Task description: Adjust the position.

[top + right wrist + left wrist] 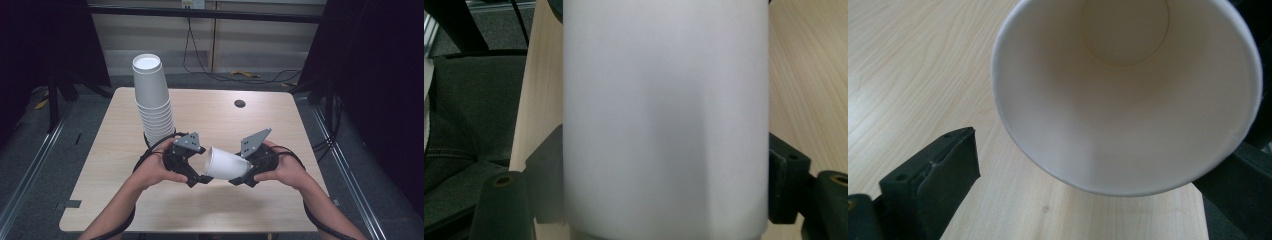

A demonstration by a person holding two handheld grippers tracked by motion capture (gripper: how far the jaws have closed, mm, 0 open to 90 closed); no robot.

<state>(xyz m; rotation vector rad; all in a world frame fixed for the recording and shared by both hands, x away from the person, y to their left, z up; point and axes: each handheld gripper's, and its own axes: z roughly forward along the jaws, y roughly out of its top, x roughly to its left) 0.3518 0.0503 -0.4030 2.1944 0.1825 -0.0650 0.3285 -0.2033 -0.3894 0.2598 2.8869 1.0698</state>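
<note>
Nearest the bottom edge of the high view, the person's two bare forearms are coming in over the front of the pale wooden table, each hand wrapped around a black two-jaw gripper with a grey three-cornered plate on top.

The right gripper is clamping a single white paper cup by its narrow lower body, its jaws pressing on both sides; in the right gripper view the white paper cup is sitting squarely between the two black jaws, with the pads tight against its wall. The cup is lying almost on its side above the table, between the two hands, with its wide mouth turned toward the left gripper.

The left gripper is standing with its jaws spread wide at the cup's mouth. In the left gripper view the white paper cup is showing its round rim and inner base. One jaw is standing clear of the rim at the lower left; the other is lying close under the rim at the lower right, and whether it is touching the paper I cannot tell.

Farther back on the table, behind the left hand, a tall stack of white paper cups is standing bottoms-up and leaning slightly.
</note>
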